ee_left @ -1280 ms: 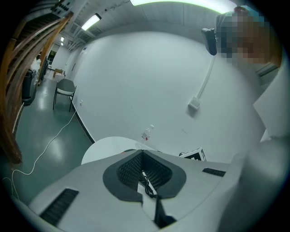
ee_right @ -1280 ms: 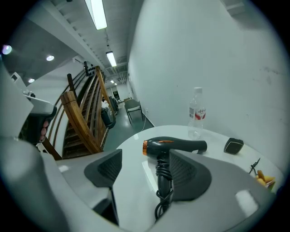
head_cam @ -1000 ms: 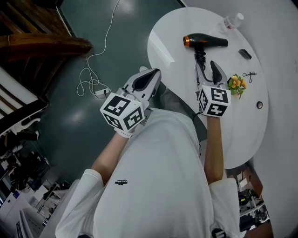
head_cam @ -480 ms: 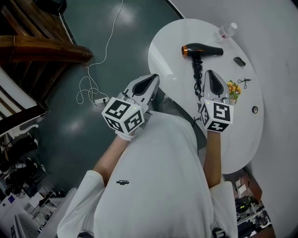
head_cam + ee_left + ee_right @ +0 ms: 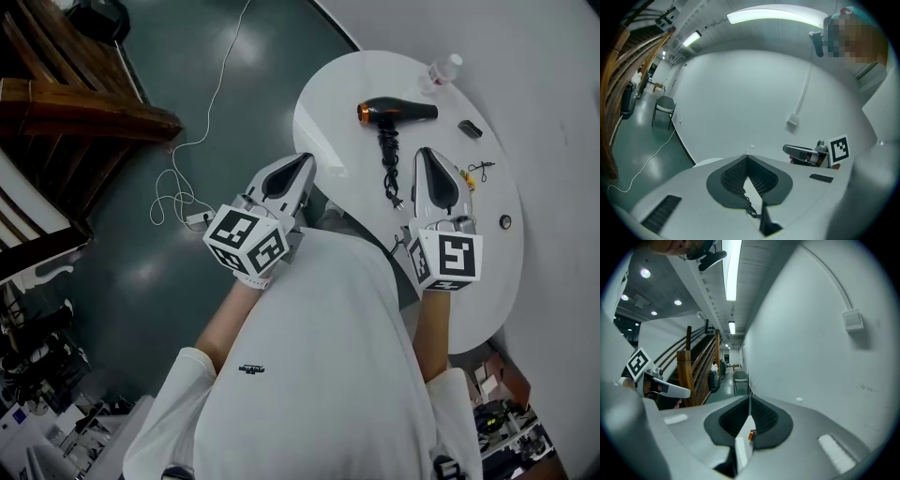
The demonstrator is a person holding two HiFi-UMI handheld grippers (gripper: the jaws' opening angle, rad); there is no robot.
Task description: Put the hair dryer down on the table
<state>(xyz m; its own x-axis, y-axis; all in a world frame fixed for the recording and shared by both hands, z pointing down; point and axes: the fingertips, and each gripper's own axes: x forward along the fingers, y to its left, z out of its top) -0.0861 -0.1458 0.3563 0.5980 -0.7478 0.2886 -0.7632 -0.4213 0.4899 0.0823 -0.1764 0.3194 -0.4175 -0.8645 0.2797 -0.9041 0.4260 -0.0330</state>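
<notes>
The black hair dryer [image 5: 394, 112] with an orange rear ring lies on its side on the round white table [image 5: 328, 103]. Its coiled cord [image 5: 387, 169] runs toward me. My right gripper [image 5: 426, 152] hovers just right of the cord, above the table, shut and empty. My left gripper [image 5: 305, 157] hangs off the table's left edge, shut with nothing in it. In the left gripper view the jaws [image 5: 747, 157] meet at the tip, with the cord [image 5: 750, 206] showing below them. The right gripper view shows shut jaws [image 5: 750, 397] and an orange speck of the dryer [image 5: 751, 434].
A clear bottle [image 5: 441, 70] stands at the table's far edge. A small black item [image 5: 470, 128], scissors [image 5: 482, 169], yellow flowers [image 5: 466, 178] and a small round thing [image 5: 505, 222] lie on the right side. A white cable [image 5: 183, 178] trails over the floor beside wooden stairs [image 5: 75, 103].
My right gripper's jaws were open by the cord and have closed empty; it has lifted off the table toward me. The left gripper rose slightly. The hair dryer stayed on the table.
</notes>
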